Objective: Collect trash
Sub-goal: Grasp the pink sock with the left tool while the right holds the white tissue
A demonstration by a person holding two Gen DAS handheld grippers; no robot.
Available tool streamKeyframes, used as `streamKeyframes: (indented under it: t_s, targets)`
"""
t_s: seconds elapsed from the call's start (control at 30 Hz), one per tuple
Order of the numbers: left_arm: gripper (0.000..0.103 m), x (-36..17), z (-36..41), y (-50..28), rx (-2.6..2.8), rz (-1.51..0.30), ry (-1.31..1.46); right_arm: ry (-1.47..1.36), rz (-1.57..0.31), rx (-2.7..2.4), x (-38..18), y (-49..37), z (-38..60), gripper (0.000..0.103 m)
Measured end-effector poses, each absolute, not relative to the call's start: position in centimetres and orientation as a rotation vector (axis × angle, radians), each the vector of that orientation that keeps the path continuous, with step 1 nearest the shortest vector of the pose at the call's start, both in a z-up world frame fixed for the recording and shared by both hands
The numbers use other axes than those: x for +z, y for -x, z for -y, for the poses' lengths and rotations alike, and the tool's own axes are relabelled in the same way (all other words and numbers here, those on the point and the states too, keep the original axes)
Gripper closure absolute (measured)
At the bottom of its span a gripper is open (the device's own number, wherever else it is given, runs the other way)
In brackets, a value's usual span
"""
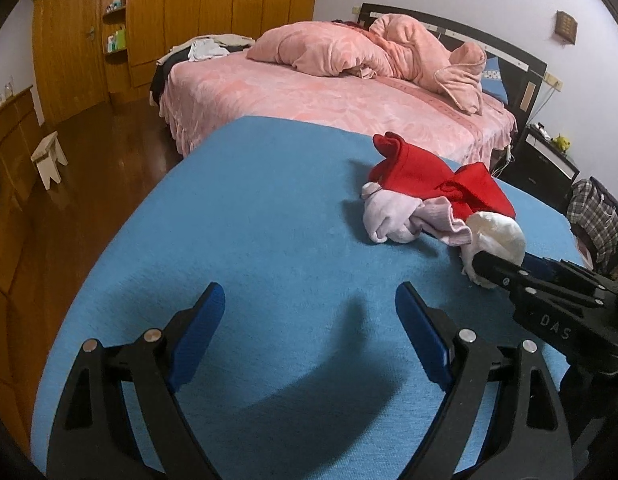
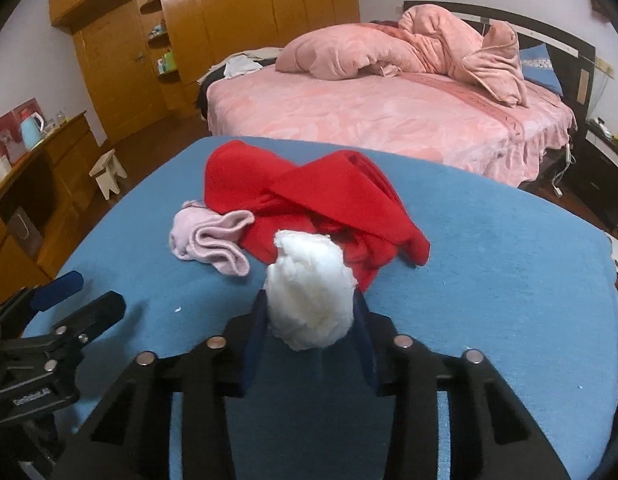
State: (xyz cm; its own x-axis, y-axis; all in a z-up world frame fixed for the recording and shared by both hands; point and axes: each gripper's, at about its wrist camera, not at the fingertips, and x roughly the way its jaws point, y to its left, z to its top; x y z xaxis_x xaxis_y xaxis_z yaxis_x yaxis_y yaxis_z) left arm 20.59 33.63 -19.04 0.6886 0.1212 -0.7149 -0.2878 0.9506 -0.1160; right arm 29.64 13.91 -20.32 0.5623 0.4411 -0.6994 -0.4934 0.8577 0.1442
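A crumpled white paper wad (image 2: 309, 300) sits on the blue-covered table (image 2: 489, 280), in front of a red garment (image 2: 309, 204). My right gripper (image 2: 311, 300) is shut on the wad, one blue pad on each side of it. The left wrist view shows the same wad (image 1: 497, 236) at the tip of the right gripper (image 1: 505, 276), beside a pale pink cloth (image 1: 393, 216) and the red garment (image 1: 421, 176). My left gripper (image 1: 311, 304) stands open over bare blue cloth with nothing between its fingers, to the left of the pile.
A bed with pink sheets and a bunched pink quilt (image 2: 389, 92) stands behind the table. Wooden wardrobes (image 2: 229, 20) line the back wall. A small white stool (image 1: 49, 156) is on the wood floor at left, and a dark nightstand (image 1: 549, 160) at right.
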Motion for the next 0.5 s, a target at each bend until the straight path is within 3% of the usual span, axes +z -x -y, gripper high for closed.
streamKeyframes:
  t_s: [0.5]
  targets:
    - [0.018,-18.1,-29.4,-25.2,0.113,-0.766,0.211,0.013,-0.771,0.483,-18.9,-29.6,-7.9,0.070]
